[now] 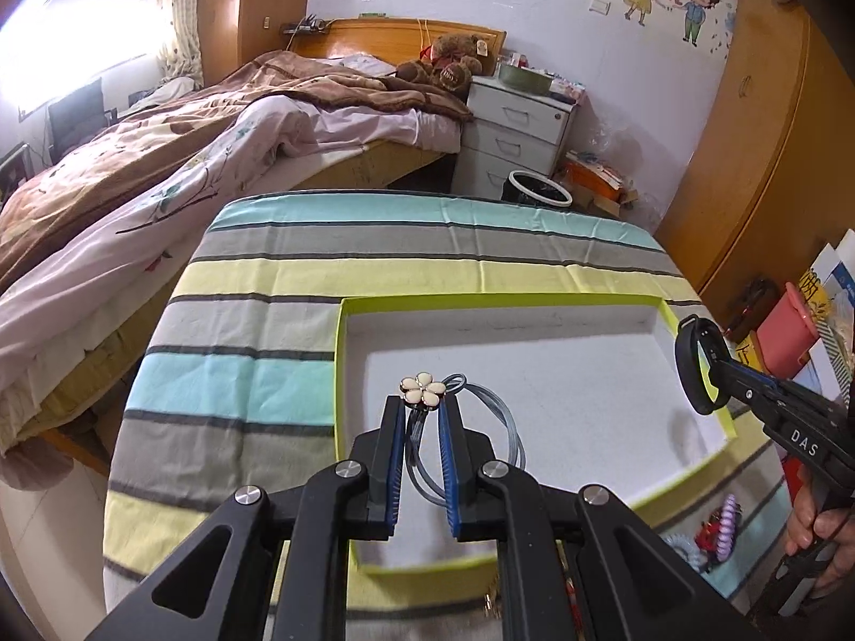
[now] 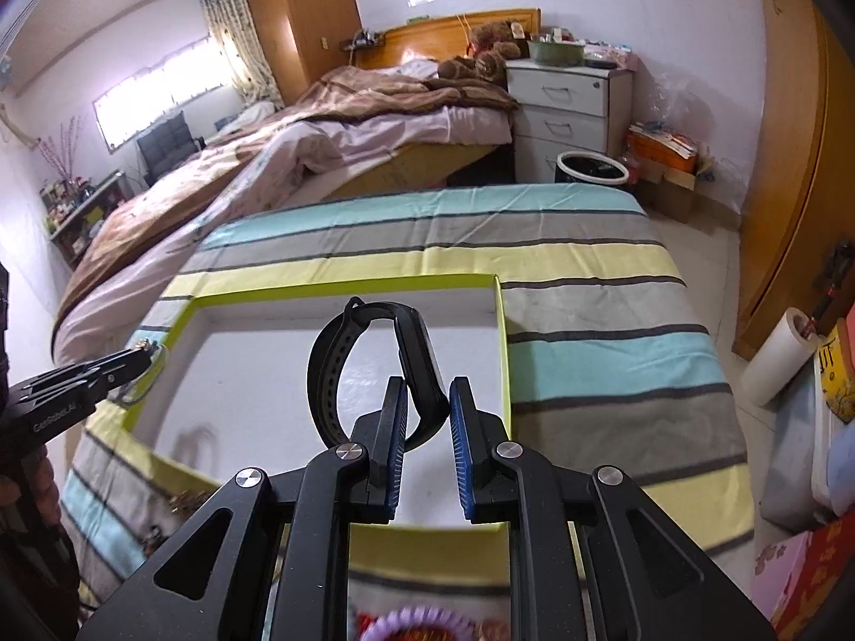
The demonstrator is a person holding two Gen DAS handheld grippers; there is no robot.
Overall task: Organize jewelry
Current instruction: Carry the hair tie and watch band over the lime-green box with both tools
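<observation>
Matte-black left claw [image 1: 422, 416] and right claw [image 2: 427, 400], ribbed blue pads, silver pivot screws.

pretty clearly someone's bedroom at home; there's an unmade bed [image 1: 176, 160] with a brown blanket and a floral duvet, wooden headboard [image 1: 406, 34] behind it; a brown teddy bear [image 1: 443, 67] sits up by the pillows; white drawer unit [image 1: 515, 131] right beside the bed with a green bowl [image 1: 523, 79] and clutter on top; cartoon boy-and-girl wall sticker [image 1: 668, 0] on the white wall; tall wooden wardrobe [image 1: 759, 149] on the right, another wooden cabinet [image 2: 299, 16] by the curtained window [image 2: 160, 91]; black bin [image 1: 537, 189] on the tiled floor; the worktop [image 1: 427, 262] up front has a striped bedsheet-type cloth over it; very lived-in
</observation>
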